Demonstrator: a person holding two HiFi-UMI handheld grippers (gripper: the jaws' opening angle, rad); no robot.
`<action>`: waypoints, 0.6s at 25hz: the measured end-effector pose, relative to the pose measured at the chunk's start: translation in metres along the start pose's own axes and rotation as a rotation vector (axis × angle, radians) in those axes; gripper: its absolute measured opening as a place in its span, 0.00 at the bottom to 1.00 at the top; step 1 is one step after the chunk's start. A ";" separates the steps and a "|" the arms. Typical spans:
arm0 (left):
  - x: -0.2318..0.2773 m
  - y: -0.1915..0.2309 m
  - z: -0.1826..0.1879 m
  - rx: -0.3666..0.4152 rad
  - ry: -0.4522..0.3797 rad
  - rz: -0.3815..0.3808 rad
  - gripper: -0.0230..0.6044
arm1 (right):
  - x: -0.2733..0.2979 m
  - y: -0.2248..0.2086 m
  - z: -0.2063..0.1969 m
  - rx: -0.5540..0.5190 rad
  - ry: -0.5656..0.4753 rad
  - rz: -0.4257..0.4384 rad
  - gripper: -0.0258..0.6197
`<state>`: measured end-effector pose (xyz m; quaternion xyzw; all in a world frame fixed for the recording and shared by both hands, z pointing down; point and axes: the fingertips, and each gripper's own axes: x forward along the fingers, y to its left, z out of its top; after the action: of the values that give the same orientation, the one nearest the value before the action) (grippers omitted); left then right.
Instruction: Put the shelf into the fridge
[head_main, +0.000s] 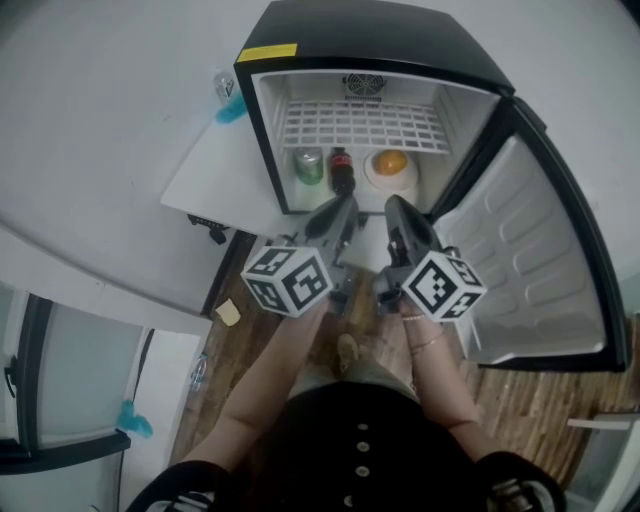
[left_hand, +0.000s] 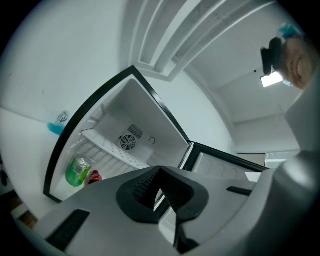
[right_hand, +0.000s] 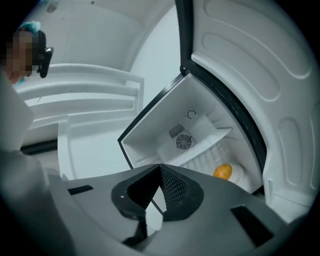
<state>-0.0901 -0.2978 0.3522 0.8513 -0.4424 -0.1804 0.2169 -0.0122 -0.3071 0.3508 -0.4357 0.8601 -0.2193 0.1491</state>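
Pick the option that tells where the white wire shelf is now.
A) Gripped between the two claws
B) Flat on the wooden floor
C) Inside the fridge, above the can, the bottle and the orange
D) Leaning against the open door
C: the shelf lies level inside the fridge, with the green can, the cola bottle and the orange on the floor below it.

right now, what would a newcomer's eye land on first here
The open mini fridge at top centre stands out, its door swung right and the white shelf seated across its upper part. Under the shelf sit a green can, a cola bottle and an orange in a row. In front, the left gripper and right gripper point at it, both shut and empty.
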 end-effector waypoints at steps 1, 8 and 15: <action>-0.001 -0.002 -0.004 0.030 0.021 0.002 0.05 | -0.002 0.003 0.000 -0.024 0.001 0.000 0.06; -0.011 -0.015 -0.021 0.196 0.112 0.022 0.05 | -0.018 0.021 -0.015 -0.147 0.053 -0.004 0.06; -0.019 -0.021 -0.031 0.338 0.151 0.068 0.05 | -0.024 0.032 -0.028 -0.349 0.109 -0.031 0.06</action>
<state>-0.0703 -0.2644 0.3693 0.8713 -0.4774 -0.0316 0.1092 -0.0329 -0.2638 0.3597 -0.4555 0.8852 -0.0921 0.0211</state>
